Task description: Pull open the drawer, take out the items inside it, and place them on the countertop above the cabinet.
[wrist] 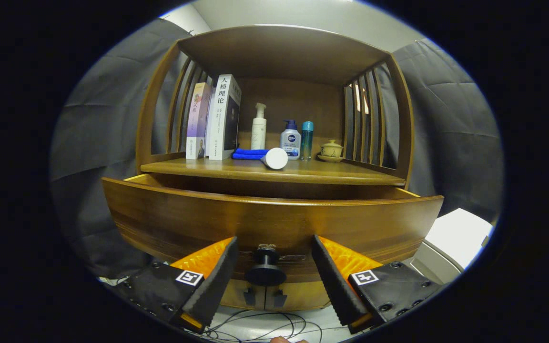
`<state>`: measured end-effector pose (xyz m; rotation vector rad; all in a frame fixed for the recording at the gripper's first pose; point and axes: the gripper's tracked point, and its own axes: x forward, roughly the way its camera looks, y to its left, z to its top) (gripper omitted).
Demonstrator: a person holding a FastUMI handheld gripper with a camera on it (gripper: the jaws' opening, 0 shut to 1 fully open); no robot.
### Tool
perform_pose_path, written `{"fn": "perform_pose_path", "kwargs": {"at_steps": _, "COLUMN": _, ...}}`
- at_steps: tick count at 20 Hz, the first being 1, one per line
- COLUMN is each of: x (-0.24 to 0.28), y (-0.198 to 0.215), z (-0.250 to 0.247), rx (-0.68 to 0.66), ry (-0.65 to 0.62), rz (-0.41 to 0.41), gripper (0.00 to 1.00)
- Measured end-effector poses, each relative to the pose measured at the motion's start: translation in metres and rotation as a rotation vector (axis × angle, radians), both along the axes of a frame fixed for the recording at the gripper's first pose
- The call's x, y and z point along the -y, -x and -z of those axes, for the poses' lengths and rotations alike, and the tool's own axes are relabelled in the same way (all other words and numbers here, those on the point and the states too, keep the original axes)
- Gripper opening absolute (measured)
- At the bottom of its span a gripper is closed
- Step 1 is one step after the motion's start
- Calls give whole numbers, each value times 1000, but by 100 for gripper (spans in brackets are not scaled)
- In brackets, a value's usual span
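Note:
The wooden cabinet's drawer (269, 224) stands pulled out toward me, its curved front just beyond my fingers. Its dark round knob (265, 269) sits between my fingertips without touching either one. My gripper (274, 267) is open, with wide gaps on both sides of the knob. The inside of the drawer is hidden behind its front panel. Above the drawer lies the countertop (303, 172), where a white cylinder (275, 158) lies on its side next to a blue cloth (249, 154).
On the countertop stand two books (217, 119), a white pump bottle (259, 127), a blue-capped bottle (290, 139), a slim teal bottle (307, 139) and a small lidded cup (331, 150). Slatted sides flank the shelf. A white box (455, 236) sits at lower right, cables (265, 328) on the floor.

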<state>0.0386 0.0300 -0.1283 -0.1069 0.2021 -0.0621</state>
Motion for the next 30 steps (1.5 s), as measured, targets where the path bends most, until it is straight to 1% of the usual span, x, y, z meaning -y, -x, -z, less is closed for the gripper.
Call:
{"fn": "perform_pose_path", "kwargs": {"at_steps": 4, "x": 0, "y": -29, "z": 2, "rx": 5, "ry": 12, "rz": -2, "gripper": 97}}
{"fn": "perform_pose_path", "kwargs": {"at_steps": 9, "x": -1, "y": -46, "z": 1, "rx": 17, "ry": 36, "rz": -3, "gripper": 97}}
{"fn": "perform_pose_path", "kwargs": {"at_steps": 19, "x": -11, "y": -81, "z": 1, "rx": -31, "ry": 38, "rz": -1, "gripper": 98}}
{"fn": "perform_pose_path", "kwargs": {"at_steps": 26, "x": -13, "y": -81, "z": 2, "rx": -22, "ry": 85, "rz": -8, "gripper": 98}}
{"fn": "perform_pose_path", "kwargs": {"at_steps": 28, "x": -12, "y": -70, "z": 5, "rx": -37, "ry": 69, "rz": 4, "gripper": 98}}
{"fn": "perform_pose_path", "kwargs": {"at_steps": 30, "x": -28, "y": -47, "z": 0, "rx": -22, "ry": 34, "rz": -36, "gripper": 98}}
